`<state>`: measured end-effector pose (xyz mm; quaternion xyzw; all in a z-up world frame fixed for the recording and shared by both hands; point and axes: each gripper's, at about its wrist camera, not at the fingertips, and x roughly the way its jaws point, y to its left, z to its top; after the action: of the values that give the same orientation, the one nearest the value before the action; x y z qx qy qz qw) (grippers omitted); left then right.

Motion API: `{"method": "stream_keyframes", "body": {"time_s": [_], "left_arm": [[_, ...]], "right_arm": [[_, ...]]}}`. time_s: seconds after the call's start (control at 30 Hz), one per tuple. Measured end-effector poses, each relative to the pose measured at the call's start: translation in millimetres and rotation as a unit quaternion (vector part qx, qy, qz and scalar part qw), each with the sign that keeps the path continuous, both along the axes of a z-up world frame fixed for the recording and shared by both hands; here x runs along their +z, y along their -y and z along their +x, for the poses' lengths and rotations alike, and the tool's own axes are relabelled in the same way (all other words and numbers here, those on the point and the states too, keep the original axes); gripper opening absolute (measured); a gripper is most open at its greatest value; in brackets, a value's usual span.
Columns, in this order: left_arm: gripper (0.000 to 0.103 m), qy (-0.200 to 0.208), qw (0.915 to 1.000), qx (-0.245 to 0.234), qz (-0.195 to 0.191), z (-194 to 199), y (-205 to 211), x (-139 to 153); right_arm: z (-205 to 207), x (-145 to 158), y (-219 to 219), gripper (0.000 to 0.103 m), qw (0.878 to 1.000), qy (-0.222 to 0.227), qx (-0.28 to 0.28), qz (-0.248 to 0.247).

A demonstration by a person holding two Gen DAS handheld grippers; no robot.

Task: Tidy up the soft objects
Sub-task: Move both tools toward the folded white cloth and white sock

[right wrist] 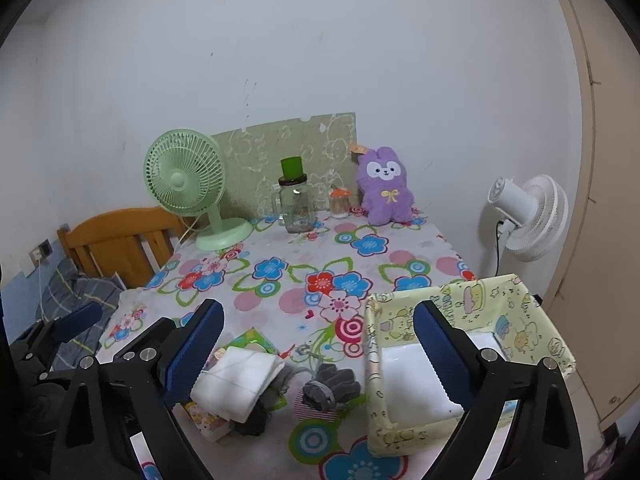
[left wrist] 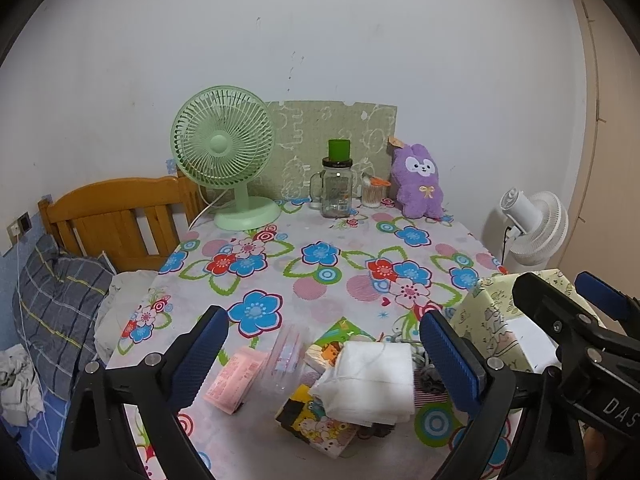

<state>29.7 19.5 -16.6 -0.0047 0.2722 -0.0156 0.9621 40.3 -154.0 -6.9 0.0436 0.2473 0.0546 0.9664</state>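
On the flowered tablecloth [left wrist: 320, 272] lies a pile: a folded white cloth [left wrist: 368, 380] [right wrist: 240, 384] on top of cartoon tissue packs [left wrist: 316, 424], with a pink packet [left wrist: 236, 376] to its left. Grey gloves [right wrist: 332, 386] lie between the pile and a yellow cartoon-print box [right wrist: 376, 380] that is open at the top. A purple plush rabbit [left wrist: 418, 182] [right wrist: 386, 186] sits upright at the back. My left gripper [left wrist: 328, 356] hangs open above the pile, holding nothing. My right gripper [right wrist: 320, 352] is open too, spanning the gloves and the box's left wall.
At the back stand a green desk fan [left wrist: 224, 156], a glass jar with a green cup on it [left wrist: 336, 188] and a small swab holder [left wrist: 374, 194]. Left of the table are a wooden headboard [left wrist: 116, 220] and a plaid pillow [left wrist: 60, 304]. A white fan [right wrist: 528, 216] stands on the right.
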Motion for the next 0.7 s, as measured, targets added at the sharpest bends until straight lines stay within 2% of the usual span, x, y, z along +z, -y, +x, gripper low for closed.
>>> {"method": "stream_keyframes", "body": {"time_s": [0.4, 0.7], "left_arm": [[0.093, -0.031, 0.9994, 0.01, 0.008, 13, -14, -26], [0.093, -0.054, 0.9984, 0.011, 0.013, 17, -21, -45]], "right_arm": [[16, -25, -25, 0.09, 0.999, -0.032, 0.03, -0.001], [24, -44, -44, 0.089, 0.997, -0.059, 0.047, -0.006]]}}
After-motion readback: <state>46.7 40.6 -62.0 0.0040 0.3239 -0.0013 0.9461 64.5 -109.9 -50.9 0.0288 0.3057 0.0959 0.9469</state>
